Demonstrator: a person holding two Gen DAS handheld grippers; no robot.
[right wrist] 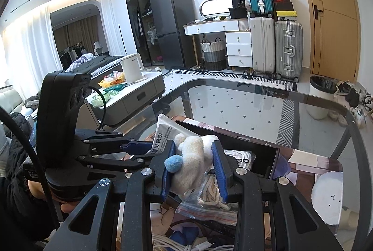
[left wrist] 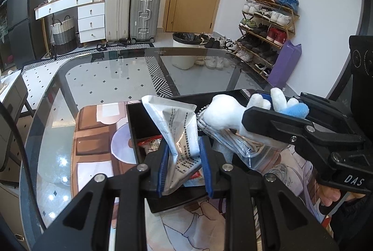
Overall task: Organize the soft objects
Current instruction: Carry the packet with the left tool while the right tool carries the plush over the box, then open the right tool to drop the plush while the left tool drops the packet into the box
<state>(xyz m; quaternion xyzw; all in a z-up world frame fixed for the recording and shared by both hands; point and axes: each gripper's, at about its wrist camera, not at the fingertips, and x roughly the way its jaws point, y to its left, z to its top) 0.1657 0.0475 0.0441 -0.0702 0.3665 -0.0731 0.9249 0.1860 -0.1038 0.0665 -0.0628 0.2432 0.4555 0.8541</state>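
Between the blue pads of the left gripper (left wrist: pixel 184 163), nearest the left wrist camera, a crumpled white printed packet (left wrist: pixel 179 132) is pinched, its long axis running up and away from the fingertips and leaning a little to their left; the jaws are closed as far as the packet allows. Clamped in the right gripper (right wrist: pixel 194 170), likewise closed tight, is a white plush toy (right wrist: pixel 193 157) with a blue pompom (right wrist: pixel 173 163) bulging out by the left pad, and a clear zip bag (right wrist: pixel 209 202) of pale cord is seen hanging just beneath those fingers; whether the bag is gripped too cannot be told. Just beyond and below both sets of fingertips a black open box (left wrist: pixel 139 120) is seen on a printed mat (left wrist: pixel 93 146), with a red-and-white wrapper (left wrist: pixel 150 142) already lying inside. Both loads are judged to be hovering over the box, the packet over its near part and the toy further to the right, so the coming release turns on each thing being straight above the opening; the left gripper appears the better placed. Farther off, the glass table (left wrist: pixel 112 78) stretches away bare
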